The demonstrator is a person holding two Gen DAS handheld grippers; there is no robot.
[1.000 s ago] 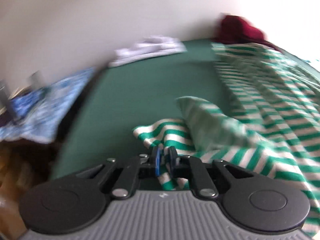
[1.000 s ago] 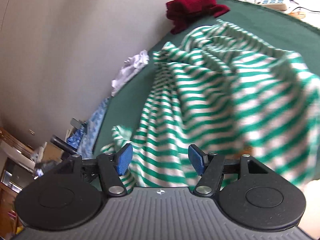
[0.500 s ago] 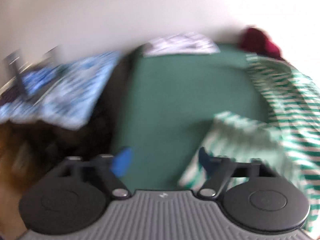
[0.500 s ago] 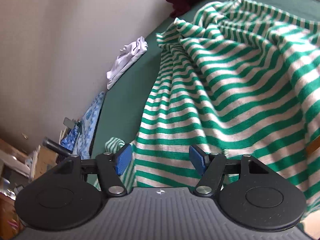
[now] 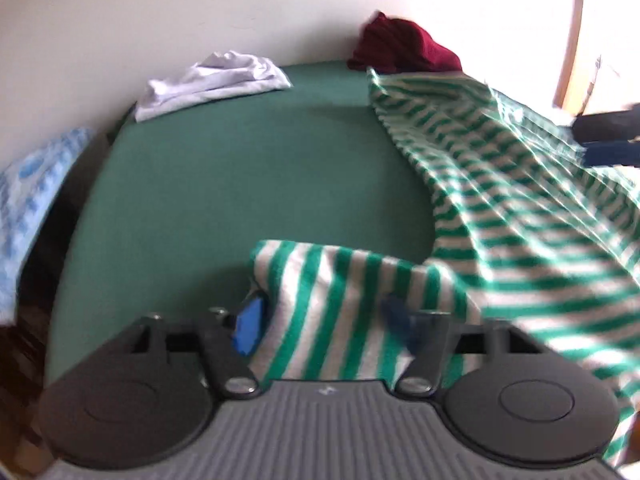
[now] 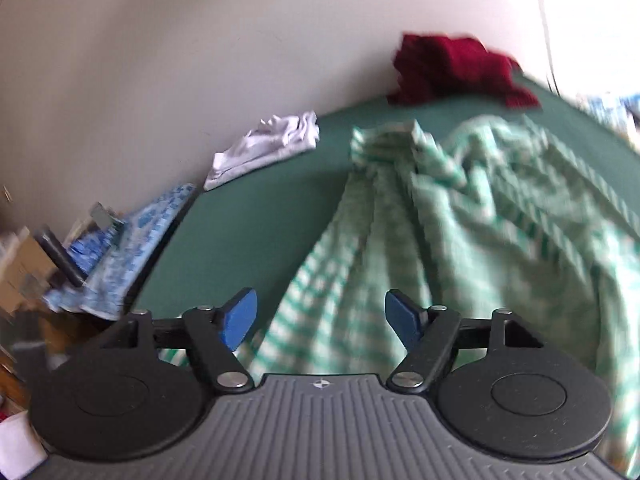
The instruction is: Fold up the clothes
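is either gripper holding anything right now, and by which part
Nothing is gripped yet. The left gripper has its jaws closing around a folded edge of the striped shirt, pads not pressing. The right gripper is opening, empty.

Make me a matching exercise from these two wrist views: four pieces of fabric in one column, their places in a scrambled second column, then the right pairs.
Things:
1. striped garment
2. white cloth
3. dark red garment
4. blue patterned fabric

Places:
A. crumpled by the wall at the far edge of the green surface, next to the striped fabric's far end
B. hanging off the green surface's left side
C. spread across the right of the green surface, one end between the left gripper fingers
D. bunched against the wall, far left part of the green surface

Pairs: 1-C, 2-D, 3-A, 4-B
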